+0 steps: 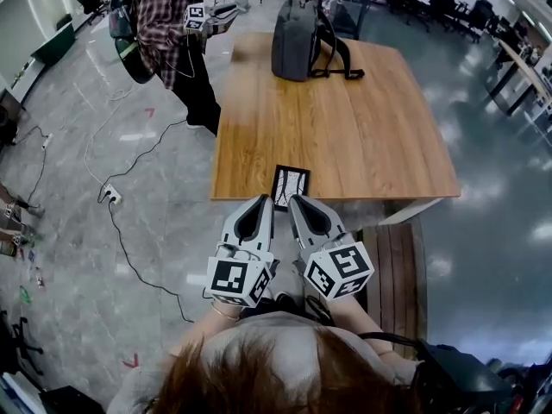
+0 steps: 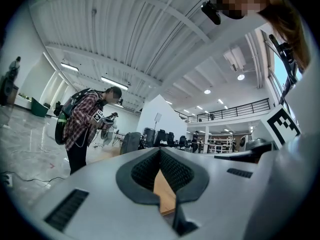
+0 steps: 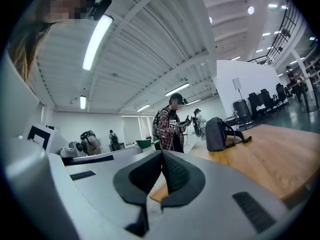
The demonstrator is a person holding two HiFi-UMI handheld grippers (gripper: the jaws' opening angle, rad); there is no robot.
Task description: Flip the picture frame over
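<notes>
1. The frame (image 1: 290, 185) lies flat at the near edge of the table (image 1: 362, 136), dark face up with pale lines across it. I cannot tell whether that face is the front or the back. Its near end seems to reach the table's lip, perhaps a little past it.
2. The main risk, as I judge it, comes from how close the frame sits to the lip. A jaw that pushes it toward the person instead of lifting it could tip it off onto the floor.
3. A second risk is that a flat frame gives closed jaws nothing to bite. A pair would have to open and catch one rim, and a shallow pinch there could let the frame swing and slip mid-turn.
4. A third risk is that the two grippers sit side by side, so both working on one small frame could knock each other.
5. The left gripper (image 1: 261, 202) has its jaws pressed together with nothing between them. In its own view only table wood shows through the hollow of the pads. Its tip sits just beside the frame's near left corner, on the person's side.
6. The right gripper (image 1: 297, 203) is likewise closed and empty, with its tip just beside the frame's near right corner.
7. The backpack (image 1: 297, 40) stands well apart at the table's far end, out of the way.
</notes>
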